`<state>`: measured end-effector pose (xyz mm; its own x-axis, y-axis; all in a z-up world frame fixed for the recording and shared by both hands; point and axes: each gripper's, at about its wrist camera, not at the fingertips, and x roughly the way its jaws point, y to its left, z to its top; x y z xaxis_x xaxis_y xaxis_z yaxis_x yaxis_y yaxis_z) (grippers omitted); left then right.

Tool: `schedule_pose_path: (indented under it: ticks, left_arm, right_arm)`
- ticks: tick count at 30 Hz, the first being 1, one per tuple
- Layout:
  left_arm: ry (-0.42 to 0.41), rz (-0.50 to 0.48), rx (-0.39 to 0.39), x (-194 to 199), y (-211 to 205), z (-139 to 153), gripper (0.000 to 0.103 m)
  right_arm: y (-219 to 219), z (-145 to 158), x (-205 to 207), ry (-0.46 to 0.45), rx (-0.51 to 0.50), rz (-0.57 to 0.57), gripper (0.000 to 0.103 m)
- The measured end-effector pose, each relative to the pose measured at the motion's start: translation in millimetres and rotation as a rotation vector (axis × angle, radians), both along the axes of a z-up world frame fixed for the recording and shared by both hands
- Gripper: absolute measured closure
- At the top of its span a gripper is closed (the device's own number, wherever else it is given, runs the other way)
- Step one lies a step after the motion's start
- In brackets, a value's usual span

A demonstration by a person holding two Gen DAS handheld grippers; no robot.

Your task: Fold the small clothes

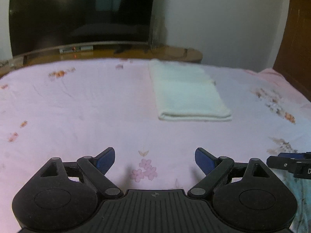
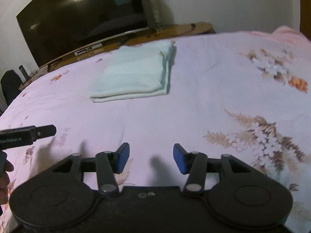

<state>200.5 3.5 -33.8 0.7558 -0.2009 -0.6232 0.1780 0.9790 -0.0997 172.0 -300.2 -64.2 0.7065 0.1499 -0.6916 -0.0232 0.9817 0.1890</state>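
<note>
A pale folded cloth [image 1: 189, 93] lies flat in several neat layers on the bed [image 1: 77, 106], toward its far edge, on a pink sheet printed with flowers; well short of it, the left tool [image 1: 155, 162] hovers over bare sheet with its blue pads spread wide and nothing between them; the right tool [image 2: 151, 158] hangs beside it, parted about halfway, also empty; beyond the bed stands a dark television [image 1: 81, 13] on a wooden stand [image 1: 175, 53].
</note>
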Motion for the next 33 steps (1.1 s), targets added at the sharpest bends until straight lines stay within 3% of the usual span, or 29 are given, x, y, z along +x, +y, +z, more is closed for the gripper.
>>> schedule_pose_path:
  ticks: [7, 14, 26, 33]
  left_arm:
    - [-0.071, -0.002, 0.027, -33, 1, 42, 0.013]
    - [-0.141, -0.022, 0.012, -71, 8, 78, 0.009]
    - [-0.212, -0.047, -0.004, -132, 15, 114, 0.008]
    - [-0.246, -0.051, 0.003, -145, 17, 118, 0.003]
  right_arm:
    - [13, 49, -23, -0.04, 0.052, 0.001, 0.044]
    - [33, 81, -61, -0.109, 0.024, 0.022, 0.043]
    - [41, 127, -117, -0.206, 0.041, 0.013, 0.041]
    - [49, 136, -139, -0.239, 0.038, 0.007, 0.039]
